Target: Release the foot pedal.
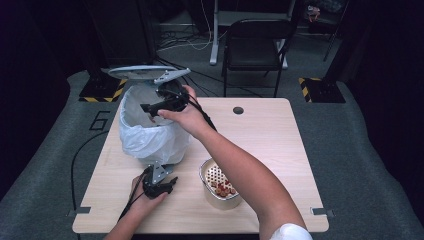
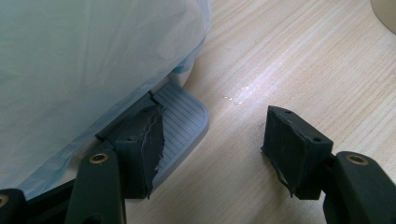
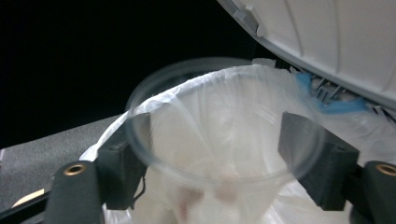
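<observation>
A pedal bin lined with a white bag [image 1: 150, 135] stands at the table's left, its grey lid [image 1: 142, 71] raised. My right gripper [image 1: 149, 107] hovers over the bag's mouth. In the right gripper view a clear plastic cup [image 3: 219, 179] lies between the jaws of the right gripper [image 3: 215, 154]; the cup is blurred while the jaws are sharp, so the pads do not seem to press it. Pinkish bits [image 3: 229, 189] show in the cup. My left gripper [image 1: 167, 182] sits at the bin's foot. One jaw of the left gripper [image 2: 215, 144] rests on the grey ribbed pedal [image 2: 184, 121], with nothing between the jaws.
A perforated metal container [image 1: 212, 172] holding small red pieces [image 1: 226, 188] stands on the wooden table [image 1: 280, 145] near the right forearm. A black chair [image 1: 255, 40] stands beyond the far edge. The bag [image 2: 84, 60] bulges over the pedal side.
</observation>
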